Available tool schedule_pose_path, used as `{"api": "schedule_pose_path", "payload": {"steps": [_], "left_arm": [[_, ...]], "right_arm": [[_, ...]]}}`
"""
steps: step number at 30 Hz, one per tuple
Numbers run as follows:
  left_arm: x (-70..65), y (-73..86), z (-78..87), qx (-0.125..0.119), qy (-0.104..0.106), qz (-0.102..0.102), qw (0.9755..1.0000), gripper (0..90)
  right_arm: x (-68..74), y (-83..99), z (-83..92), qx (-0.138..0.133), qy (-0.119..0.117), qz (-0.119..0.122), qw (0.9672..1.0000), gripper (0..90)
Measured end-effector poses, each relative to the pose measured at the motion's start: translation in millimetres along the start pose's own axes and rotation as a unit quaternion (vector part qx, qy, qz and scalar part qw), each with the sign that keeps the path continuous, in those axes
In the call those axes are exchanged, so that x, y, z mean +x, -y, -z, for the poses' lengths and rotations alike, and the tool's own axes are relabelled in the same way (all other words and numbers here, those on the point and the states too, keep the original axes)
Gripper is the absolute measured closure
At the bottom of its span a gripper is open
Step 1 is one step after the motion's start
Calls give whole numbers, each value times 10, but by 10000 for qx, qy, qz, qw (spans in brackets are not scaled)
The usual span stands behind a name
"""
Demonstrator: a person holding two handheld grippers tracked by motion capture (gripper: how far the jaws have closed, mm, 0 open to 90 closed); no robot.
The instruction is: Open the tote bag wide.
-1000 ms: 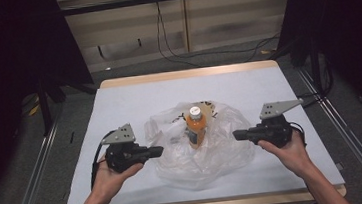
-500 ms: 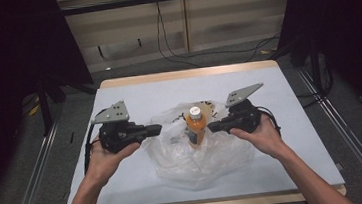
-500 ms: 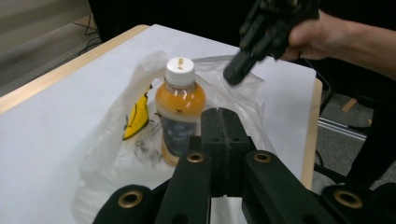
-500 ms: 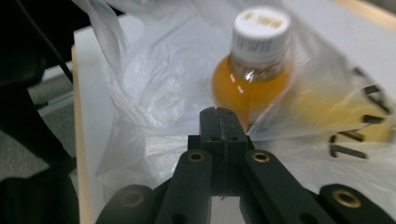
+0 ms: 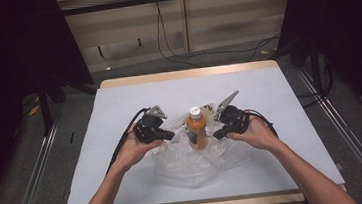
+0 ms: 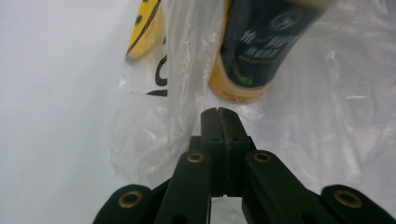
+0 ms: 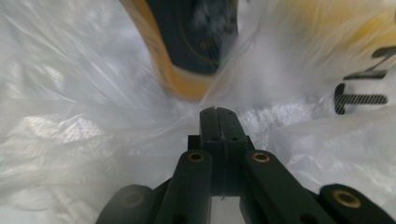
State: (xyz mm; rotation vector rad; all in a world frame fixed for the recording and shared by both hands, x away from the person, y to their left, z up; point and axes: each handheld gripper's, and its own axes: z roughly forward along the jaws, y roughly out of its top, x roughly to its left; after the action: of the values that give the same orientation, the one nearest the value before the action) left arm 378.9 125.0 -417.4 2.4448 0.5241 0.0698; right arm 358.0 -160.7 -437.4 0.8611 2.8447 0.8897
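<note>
The left gripper [image 5: 168, 133] sits left of centre on the worktop [image 5: 119, 103], held in the person's left hand [image 5: 132, 149]. In the left gripper view its fingers [image 6: 219, 119] are pressed together with no gap; a fold of the clear plastic bag [image 5: 194, 158] lies at their tips, but whether film is pinched between them cannot be told.

At centre an orange bottle [image 5: 196, 128] with a white cap stands upright within the crumpled bag, its long axis vertical. It lies directly between the two grippers, just beyond each set of fingertips.

The right gripper [image 5: 220, 133], in the right hand [image 5: 252, 134], mirrors the left. Its fingers [image 7: 219, 121] are likewise closed tip to tip against bag film, grip on the film undetermined.

Judgement: both grippers stand about equally near the bottle; any next move turns on the bag edges flanking it.
</note>
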Motion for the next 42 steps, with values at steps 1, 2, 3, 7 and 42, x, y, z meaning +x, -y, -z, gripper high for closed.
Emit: {"api": "schedule_pose_path", "payload": {"steps": [1,2,3,7,42], "left_arm": [[12,5,-55,-23,-54,108,9999,900],[48,10,-98,-5,-47,154,9999,900],[85,5,-119,134,-147,32,9998,900],[160,15,-246,231,-203,94,9995,900],[396,245,-240,-200,-378,552,9976,900]], "right_arm": [[-22,9,-43,100,33,22,9999,900],[-46,21,-87,192,42,42,9998,900],[-73,37,-134,291,81,48,9995,900],[-167,80,-207,406,91,42,9991,900],[-863,436,357,-641,856,-1045,9888,900]]}}
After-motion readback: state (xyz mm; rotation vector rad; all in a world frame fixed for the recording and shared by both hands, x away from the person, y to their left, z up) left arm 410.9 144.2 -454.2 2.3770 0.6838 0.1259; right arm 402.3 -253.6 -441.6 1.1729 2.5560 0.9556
